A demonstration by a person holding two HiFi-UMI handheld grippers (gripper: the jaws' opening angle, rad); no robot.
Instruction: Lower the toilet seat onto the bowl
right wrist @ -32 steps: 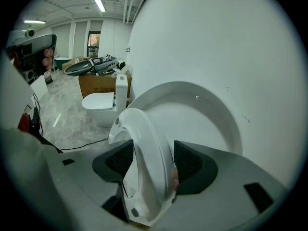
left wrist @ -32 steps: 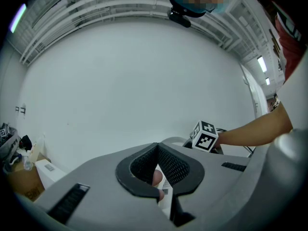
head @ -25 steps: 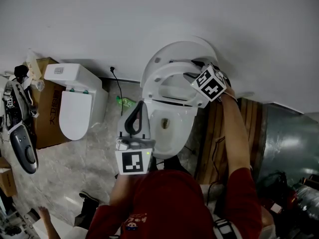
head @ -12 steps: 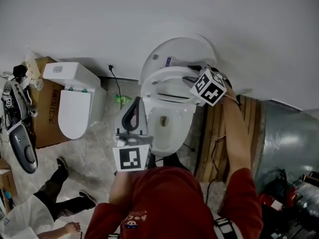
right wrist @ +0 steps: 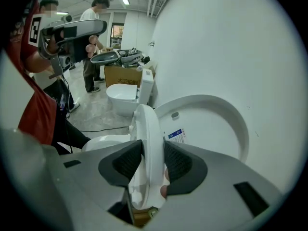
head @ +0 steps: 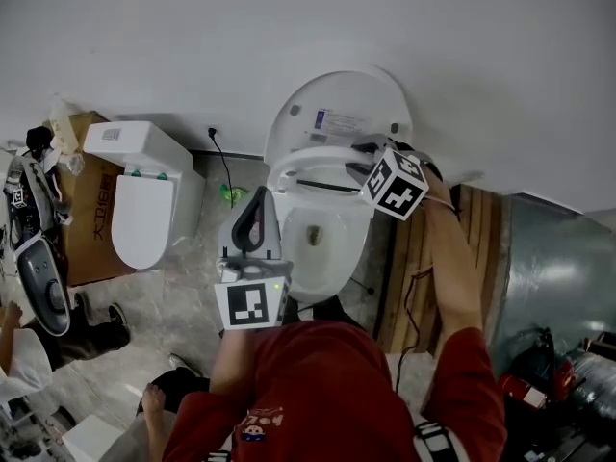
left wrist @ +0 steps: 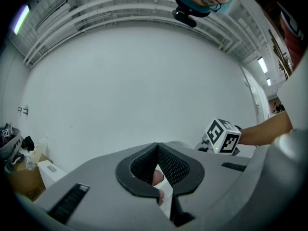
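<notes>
The white toilet stands against the wall, its lid point(head: 339, 112) upright. The seat ring point(head: 306, 166) is tilted away from the lid, partway above the bowl point(head: 322, 243). My right gripper point(head: 364, 160) is shut on the seat's right rim. In the right gripper view the seat point(right wrist: 147, 124) stands edge-on between the pads of the right gripper point(right wrist: 150, 147), with the lid point(right wrist: 214, 124) behind it and the bowl point(right wrist: 102, 142) to the left. My left gripper point(head: 261, 198) hovers left of the bowl, shut on nothing. In its own view the left gripper point(left wrist: 157, 147) points at the bare wall.
A second toilet point(head: 144, 200) and a cardboard box point(head: 85, 210) stand at the left. Wooden planks point(head: 423, 258) and a metal duct point(head: 553, 277) lie to the right. A black cable point(head: 226, 173) runs down the wall. A person point(head: 48, 340) crouches at lower left.
The seat has swung further from the lid towards the bowl, with my right gripper following it down. The left gripper has barely moved. The person at lower left has shifted.
</notes>
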